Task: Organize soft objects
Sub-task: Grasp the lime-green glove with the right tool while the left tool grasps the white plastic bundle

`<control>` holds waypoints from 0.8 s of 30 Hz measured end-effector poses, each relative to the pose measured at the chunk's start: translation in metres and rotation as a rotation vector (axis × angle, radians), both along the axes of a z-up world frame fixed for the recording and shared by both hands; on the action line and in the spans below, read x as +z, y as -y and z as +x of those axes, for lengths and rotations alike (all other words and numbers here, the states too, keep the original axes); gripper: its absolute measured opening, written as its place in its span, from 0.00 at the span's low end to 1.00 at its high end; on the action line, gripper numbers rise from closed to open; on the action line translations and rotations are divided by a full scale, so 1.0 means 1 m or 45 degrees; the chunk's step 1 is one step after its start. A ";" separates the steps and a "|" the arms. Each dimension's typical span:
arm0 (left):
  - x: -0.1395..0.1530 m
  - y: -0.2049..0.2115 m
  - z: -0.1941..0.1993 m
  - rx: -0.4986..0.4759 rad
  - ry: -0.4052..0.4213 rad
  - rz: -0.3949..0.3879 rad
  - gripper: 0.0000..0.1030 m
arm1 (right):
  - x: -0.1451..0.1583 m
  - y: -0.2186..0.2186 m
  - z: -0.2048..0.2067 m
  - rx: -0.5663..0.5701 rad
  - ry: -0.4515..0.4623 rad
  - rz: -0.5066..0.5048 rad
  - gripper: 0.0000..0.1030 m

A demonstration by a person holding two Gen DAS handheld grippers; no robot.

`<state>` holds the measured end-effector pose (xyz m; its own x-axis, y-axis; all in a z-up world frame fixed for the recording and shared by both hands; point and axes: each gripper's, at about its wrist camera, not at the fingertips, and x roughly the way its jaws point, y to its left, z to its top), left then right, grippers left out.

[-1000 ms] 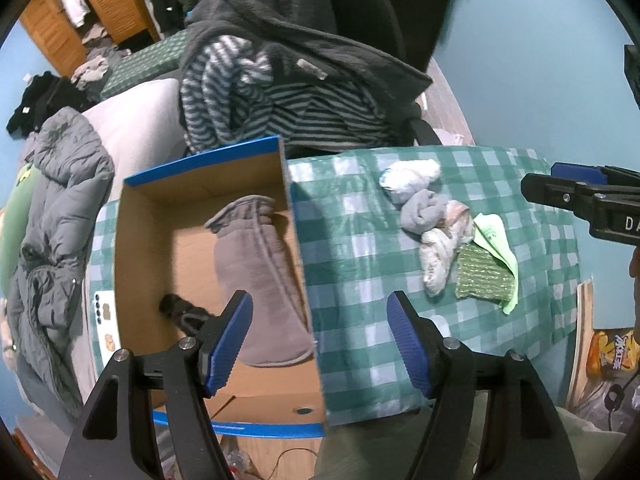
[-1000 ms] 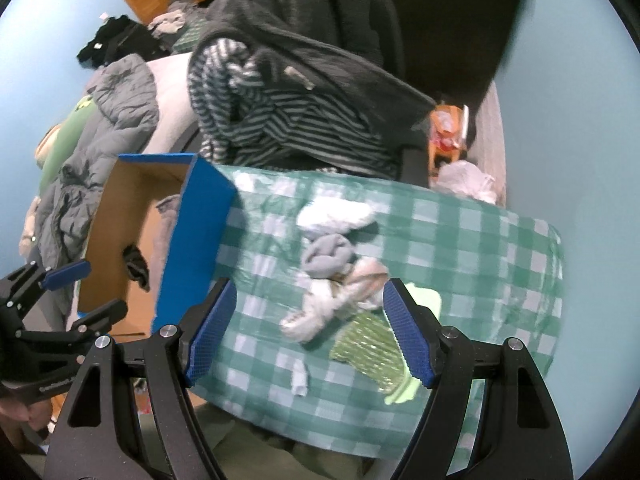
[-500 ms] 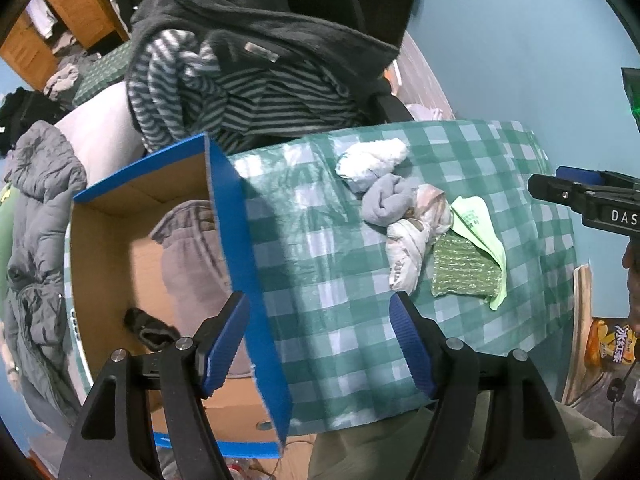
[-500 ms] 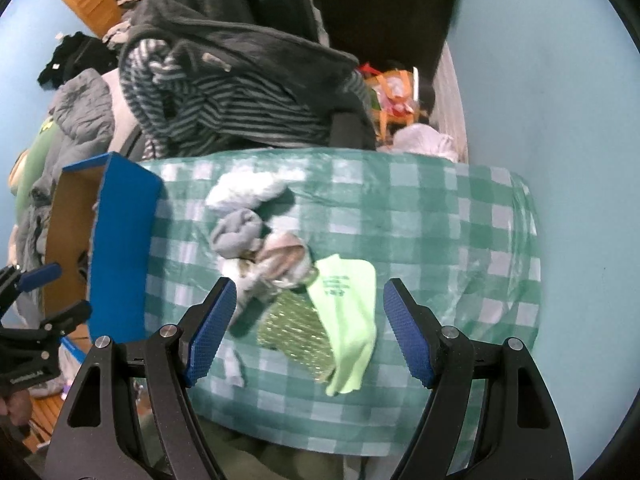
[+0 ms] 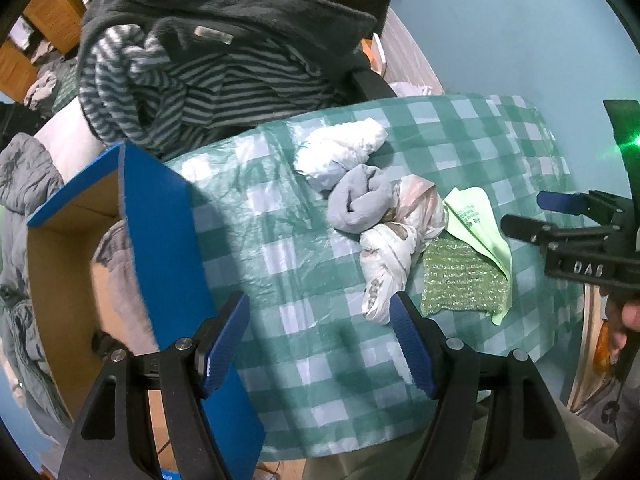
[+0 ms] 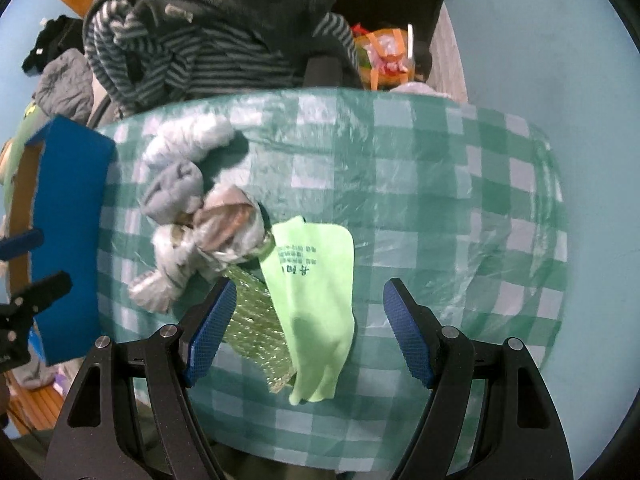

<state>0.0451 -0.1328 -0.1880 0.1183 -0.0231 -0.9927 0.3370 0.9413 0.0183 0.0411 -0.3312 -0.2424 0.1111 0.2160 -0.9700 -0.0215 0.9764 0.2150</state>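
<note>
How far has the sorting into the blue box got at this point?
Done: one grey cloth lies in the blue box. In hand: nothing; the left tool and right tool are open, the right over the lime glove. Left on the checked tablecloth: white bundle, grey sock, green scrubber.

Striped clothing point(image 5: 208, 80) (heaped behind table)

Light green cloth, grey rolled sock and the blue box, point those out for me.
light green cloth point(image 6: 316, 280), right wrist view, middle of the flat cloth.
grey rolled sock point(image 5: 358, 204), left wrist view, centre of the roll.
blue box point(image 5: 164, 232), left wrist view, its blue outer wall.
</note>
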 end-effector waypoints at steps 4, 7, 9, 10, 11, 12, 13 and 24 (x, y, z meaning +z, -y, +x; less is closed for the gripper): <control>-0.016 0.010 0.004 -0.012 -0.030 -0.009 0.72 | -0.016 -0.003 -0.001 0.023 -0.025 0.003 0.74; -0.023 0.015 0.006 -0.006 -0.053 -0.029 0.72 | -0.024 -0.005 0.000 0.039 -0.042 -0.003 0.74; -0.028 0.019 0.007 -0.006 -0.058 -0.048 0.74 | -0.029 -0.006 0.001 0.045 -0.053 -0.004 0.74; -0.030 0.021 0.008 -0.004 -0.061 -0.051 0.75 | -0.031 -0.007 0.001 0.051 -0.055 -0.005 0.74; -0.033 0.023 0.008 -0.003 -0.064 -0.052 0.75 | -0.033 -0.007 0.001 0.057 -0.057 -0.006 0.74; -0.036 0.024 0.009 -0.004 -0.069 -0.047 0.75 | -0.035 -0.008 0.001 0.065 -0.063 -0.009 0.74; -0.039 0.026 0.010 -0.006 -0.075 -0.045 0.75 | -0.037 -0.009 0.001 0.070 -0.066 -0.012 0.74; -0.069 0.038 0.018 0.035 -0.155 -0.047 0.75 | -0.054 -0.014 0.003 0.091 -0.099 -0.037 0.73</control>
